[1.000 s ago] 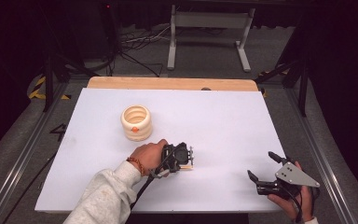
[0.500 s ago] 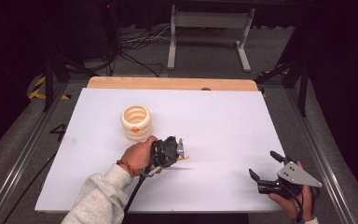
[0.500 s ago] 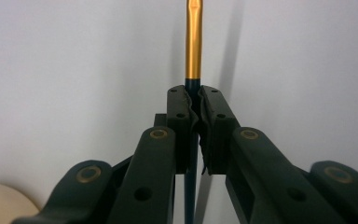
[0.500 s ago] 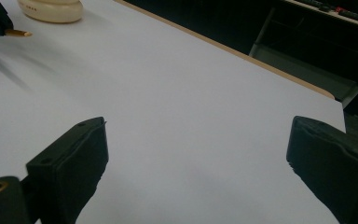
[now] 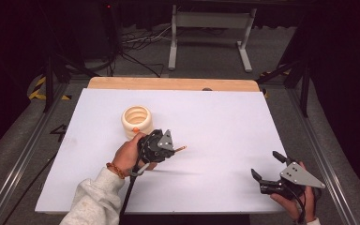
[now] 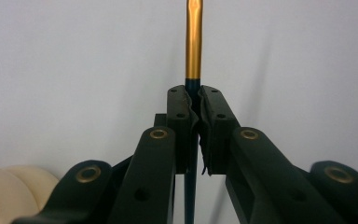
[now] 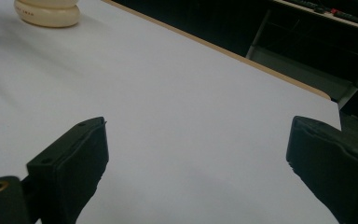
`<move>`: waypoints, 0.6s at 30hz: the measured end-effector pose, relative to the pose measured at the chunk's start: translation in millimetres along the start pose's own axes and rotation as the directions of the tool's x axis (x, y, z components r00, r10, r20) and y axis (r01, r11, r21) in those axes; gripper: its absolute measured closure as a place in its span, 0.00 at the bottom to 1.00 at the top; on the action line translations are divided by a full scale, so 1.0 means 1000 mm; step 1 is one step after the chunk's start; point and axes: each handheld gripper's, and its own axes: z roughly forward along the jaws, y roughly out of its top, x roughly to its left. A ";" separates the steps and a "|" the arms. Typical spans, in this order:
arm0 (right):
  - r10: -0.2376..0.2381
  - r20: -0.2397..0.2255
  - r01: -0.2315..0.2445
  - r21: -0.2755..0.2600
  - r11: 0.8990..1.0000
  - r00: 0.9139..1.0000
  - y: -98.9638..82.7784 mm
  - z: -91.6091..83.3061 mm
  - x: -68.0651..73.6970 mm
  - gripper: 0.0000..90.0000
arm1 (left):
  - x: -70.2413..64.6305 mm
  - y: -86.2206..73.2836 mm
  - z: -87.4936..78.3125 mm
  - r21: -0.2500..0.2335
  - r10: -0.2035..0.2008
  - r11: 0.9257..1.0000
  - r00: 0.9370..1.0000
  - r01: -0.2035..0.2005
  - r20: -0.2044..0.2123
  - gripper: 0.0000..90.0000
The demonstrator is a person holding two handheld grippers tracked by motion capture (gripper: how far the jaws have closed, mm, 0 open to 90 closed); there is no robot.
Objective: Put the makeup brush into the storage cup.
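Note:
My left gripper [image 5: 171, 150] is shut on a thin pen [image 5: 180, 148] with a dark blue shaft and a gold-orange end. It holds the pen a little above the white table [image 5: 225, 126], just right of a cream ribbed ring-shaped holder [image 5: 136, 119]. In the left gripper view the pen [image 6: 194, 42] juts straight out past the closed pads [image 6: 182, 105] of my left gripper [image 6: 193, 100], and the holder [image 6: 9, 186] sits at the bottom left. My right gripper [image 5: 265, 164] rests near the front right corner, open with nothing between its jaws. In the right gripper view, my right gripper [image 7: 198, 149] faces bare table.
The holder [image 7: 46, 11] shows far off at the top left of the right gripper view. A wooden strip [image 5: 168, 83] runs along the table's far edge. Beyond it are a metal stand [image 5: 211, 28] and floor cables [image 5: 136, 42].
My left hand has risen and shifted left toward the cream holder, carrying the pen with it. The right hand has stayed put.

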 end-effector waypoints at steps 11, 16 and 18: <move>0.003 0.009 -0.003 -0.020 1.000 1.000 0.001 -0.002 0.000 0.07 | 0.004 -0.019 -0.013 -0.107 -0.048 0.993 0.999 0.047 -0.012 0.93; -0.003 0.012 0.004 -0.015 1.000 1.000 0.000 -0.001 0.000 0.07 | 0.004 -0.028 -0.019 -0.155 -0.077 0.985 0.997 0.073 -0.019 0.93; -0.004 0.013 0.005 -0.016 1.000 1.000 0.001 -0.002 0.000 0.07 | 0.004 -0.030 -0.021 -0.167 -0.084 0.983 0.996 0.078 -0.028 0.93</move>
